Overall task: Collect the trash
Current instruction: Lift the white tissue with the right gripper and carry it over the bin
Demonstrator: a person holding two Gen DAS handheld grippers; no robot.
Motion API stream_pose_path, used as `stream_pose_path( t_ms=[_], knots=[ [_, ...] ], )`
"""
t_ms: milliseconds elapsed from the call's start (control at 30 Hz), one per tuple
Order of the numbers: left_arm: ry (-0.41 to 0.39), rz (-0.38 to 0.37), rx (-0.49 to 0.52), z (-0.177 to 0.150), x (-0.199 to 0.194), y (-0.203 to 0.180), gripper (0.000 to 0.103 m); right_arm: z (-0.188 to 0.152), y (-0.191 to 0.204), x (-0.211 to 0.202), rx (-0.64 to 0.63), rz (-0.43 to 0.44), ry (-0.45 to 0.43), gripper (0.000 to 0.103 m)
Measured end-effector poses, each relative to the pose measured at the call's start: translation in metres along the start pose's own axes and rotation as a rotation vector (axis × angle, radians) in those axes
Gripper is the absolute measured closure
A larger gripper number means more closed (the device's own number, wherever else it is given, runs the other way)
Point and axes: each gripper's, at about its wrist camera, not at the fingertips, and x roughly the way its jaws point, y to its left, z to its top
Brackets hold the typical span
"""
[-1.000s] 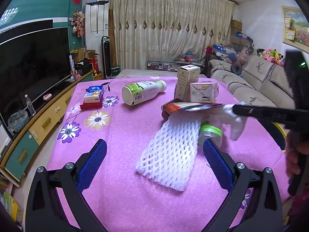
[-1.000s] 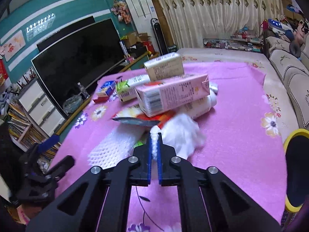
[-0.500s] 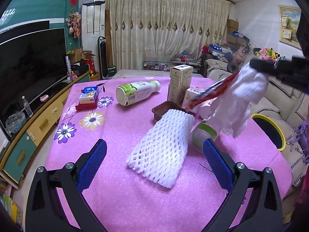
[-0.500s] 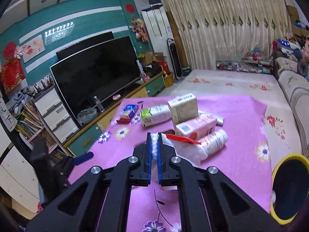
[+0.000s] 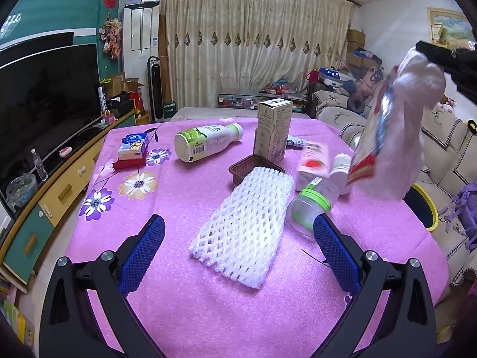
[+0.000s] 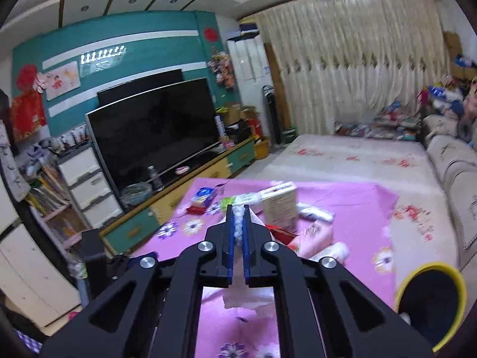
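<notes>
My right gripper [image 6: 237,213] is shut on a white tissue wad [image 5: 417,101] with a red-and-silver snack wrapper [image 5: 372,137] hanging against it, held high above the table's right side. My left gripper [image 5: 238,238] is open and empty, low over the pink tablecloth [image 5: 179,283], with a white foam fruit net [image 5: 244,226] lying between its fingers. A clear jar with a green lid [image 5: 311,205] lies beside the net. A yellow-rimmed black bin [image 5: 423,205] [image 6: 432,301] stands by the table's right edge.
On the table lie a green-label bottle [image 5: 208,141], an upright carton box [image 5: 272,129], a brown tray [image 5: 253,170], a pink carton [image 5: 313,167], a white bottle [image 5: 342,173] and a tissue pack [image 5: 132,146]. TV cabinet at left, sofa at right.
My right gripper has lifted the tissue and wrapper off the table, up and toward the right. The pink carton tipped as the wrapper left. My left gripper stayed open in place.
</notes>
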Motion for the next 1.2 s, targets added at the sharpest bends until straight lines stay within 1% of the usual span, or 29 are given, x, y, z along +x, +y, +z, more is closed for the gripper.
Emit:
stream_pose_path(
  t_ms=[100, 167, 233, 267, 300, 333, 400, 433, 467, 500, 567, 600, 633, 667, 700, 767, 800, 867, 933, 967, 1067, 1200],
  knots=[
    [0.004, -0.003, -0.001, 0.0, 0.001, -0.001, 0.005, 0.011, -0.002, -0.011, 0.003, 0.07, -0.009, 0.098],
    [0.006, -0.008, -0.003, 0.0, 0.002, -0.002, 0.005, 0.017, 0.004, -0.02, -0.04, 0.026, -0.039, 0.098],
    [0.006, -0.012, -0.001, 0.0, 0.002, -0.003, 0.005, 0.022, 0.002, -0.024, -0.019, 0.108, -0.025, 0.098],
    [0.006, -0.013, 0.0, -0.001, 0.002, -0.003, 0.005, 0.022, 0.004, -0.025, -0.04, 0.066, -0.028, 0.098],
    [0.006, -0.015, 0.002, 0.0, 0.002, -0.004, 0.005, 0.021, 0.012, -0.024, -0.115, -0.079, -0.045, 0.098],
    [0.005, -0.017, 0.003, -0.001, 0.002, -0.005, 0.005, 0.02, 0.011, -0.023, -0.132, -0.1, -0.044, 0.098],
    [-0.001, -0.032, 0.006, 0.0, 0.0, -0.007, 0.005, 0.018, -0.003, -0.019, -0.051, 0.046, 0.009, 0.098],
    [-0.005, -0.046, 0.01, 0.001, -0.002, -0.009, 0.005, 0.015, -0.005, -0.018, -0.072, -0.029, 0.009, 0.098],
    [-0.01, -0.058, 0.014, 0.001, -0.004, -0.011, 0.005, 0.009, -0.006, -0.014, -0.132, -0.191, -0.002, 0.098],
    [-0.015, -0.067, 0.021, 0.002, -0.005, -0.014, 0.005, 0.003, -0.014, -0.008, -0.143, -0.262, 0.01, 0.098],
    [-0.025, -0.074, 0.042, 0.003, -0.007, -0.021, 0.005, -0.009, -0.046, 0.006, -0.064, -0.234, 0.087, 0.098],
    [-0.027, -0.077, 0.05, 0.003, -0.007, -0.025, 0.005, -0.019, -0.066, 0.014, -0.034, -0.258, 0.121, 0.098],
    [-0.027, -0.084, 0.057, 0.004, -0.006, -0.029, 0.005, -0.03, -0.08, 0.021, -0.039, -0.314, 0.142, 0.098],
    [-0.026, -0.089, 0.061, 0.004, -0.006, -0.031, 0.005, -0.039, -0.091, 0.027, -0.041, -0.344, 0.162, 0.098],
    [-0.024, -0.094, 0.065, 0.004, -0.006, -0.034, 0.005, -0.055, -0.114, 0.038, -0.004, -0.363, 0.214, 0.098],
    [-0.016, -0.097, 0.078, 0.005, -0.004, -0.04, 0.005, -0.075, -0.139, 0.048, 0.052, -0.381, 0.268, 0.098],
    [-0.015, -0.097, 0.082, 0.006, -0.003, -0.042, 0.005, -0.09, -0.154, 0.053, 0.077, -0.407, 0.299, 0.098],
    [-0.012, -0.095, 0.094, 0.007, -0.002, -0.047, 0.005, -0.109, -0.166, 0.058, 0.118, -0.41, 0.33, 0.098],
    [-0.01, -0.096, 0.1, 0.009, 0.0, -0.051, 0.005, -0.12, -0.172, 0.06, 0.148, -0.407, 0.347, 0.098],
    [-0.009, -0.097, 0.103, 0.009, 0.0, -0.052, 0.005, -0.121, -0.172, 0.062, 0.151, -0.406, 0.347, 0.098],
    [-0.004, -0.101, 0.109, 0.01, 0.003, -0.057, 0.005, -0.123, -0.167, 0.061, 0.154, -0.363, 0.346, 0.098],
    [0.003, -0.104, 0.119, 0.01, 0.005, -0.062, 0.005, -0.118, -0.142, 0.082, 0.093, -0.294, 0.365, 0.098]
  ],
)
